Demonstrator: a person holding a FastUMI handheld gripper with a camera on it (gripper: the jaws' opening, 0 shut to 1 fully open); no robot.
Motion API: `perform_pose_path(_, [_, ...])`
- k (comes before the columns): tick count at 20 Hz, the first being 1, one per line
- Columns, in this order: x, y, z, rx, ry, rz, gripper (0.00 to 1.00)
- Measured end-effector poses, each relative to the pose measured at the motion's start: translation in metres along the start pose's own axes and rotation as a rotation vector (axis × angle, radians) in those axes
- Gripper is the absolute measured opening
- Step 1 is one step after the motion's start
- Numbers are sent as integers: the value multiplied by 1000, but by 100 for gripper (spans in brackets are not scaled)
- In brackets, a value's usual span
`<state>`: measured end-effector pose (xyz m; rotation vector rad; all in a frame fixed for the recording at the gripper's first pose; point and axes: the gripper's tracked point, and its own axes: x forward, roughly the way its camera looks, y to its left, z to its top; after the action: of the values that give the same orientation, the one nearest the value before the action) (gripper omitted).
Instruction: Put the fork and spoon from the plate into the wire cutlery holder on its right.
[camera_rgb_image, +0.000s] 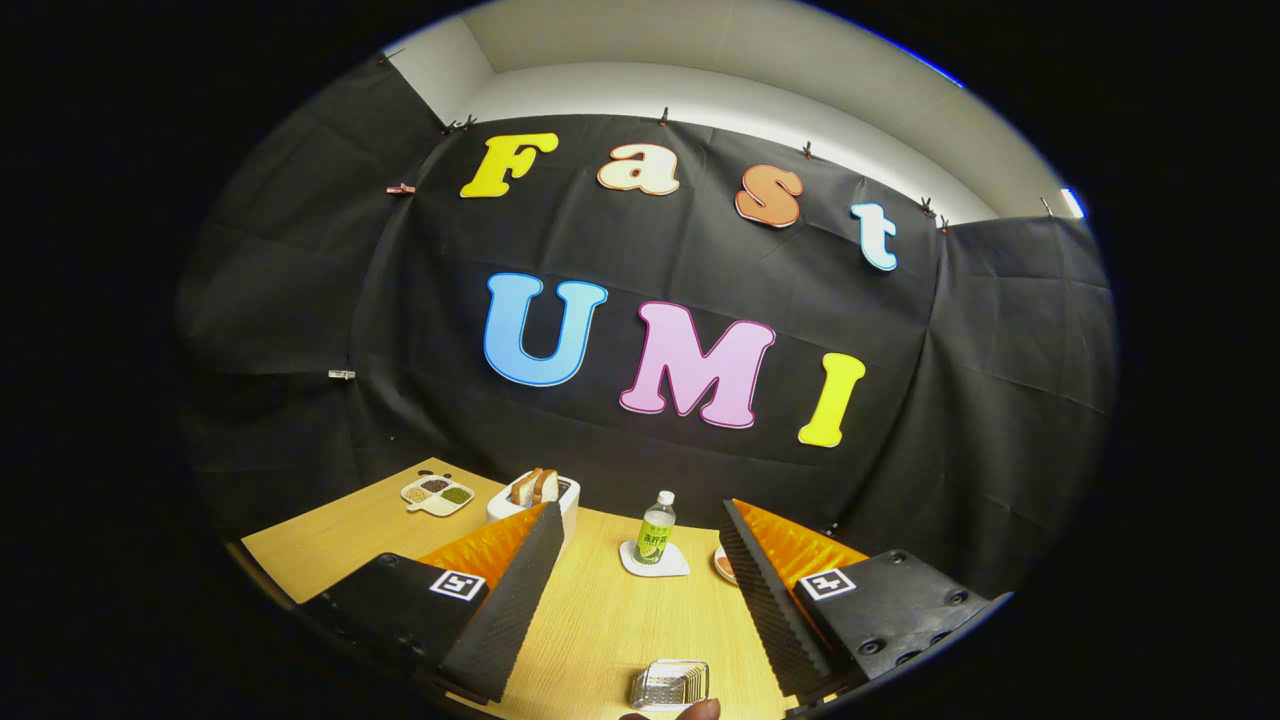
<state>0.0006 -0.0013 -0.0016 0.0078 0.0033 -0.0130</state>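
Two fingers of the tongs (640, 590) stood wide apart in the lower part of the frame, with nothing between them but bare desk (600, 620), touching nothing.

The chief risk, as I judged it, was one of aim. The tongs looked out level across the desk toward the booth wall, so the plate with the fork and spoon could not be picked out with any certainty. A small rounded edge (726, 566) peeped from behind the right-hand finger, but whether that was the plate I could not tell. A descent begun from this pose would be made half blind, and could strike the wrong thing.

The wire cutlery holder (671, 685) sat low in the frame, close in between the fingers, and a fingertip (697, 711) showed at the very bottom just beside it. A careless sweep could knock the light holder aside.

Farther off, in the middle of the frame, a bottle (656, 528) stood upright on a coaster (655, 562) and could easily tip over. To its left were a toaster (540, 497) with bread and a divided dish (437, 493).
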Motion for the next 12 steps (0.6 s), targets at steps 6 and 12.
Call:
perform_pose_path(6, [1, 5, -8, 10, 46, 31, 97])
perform_pose_path(12, [8, 57, -35, 91, 242, 204, 98])
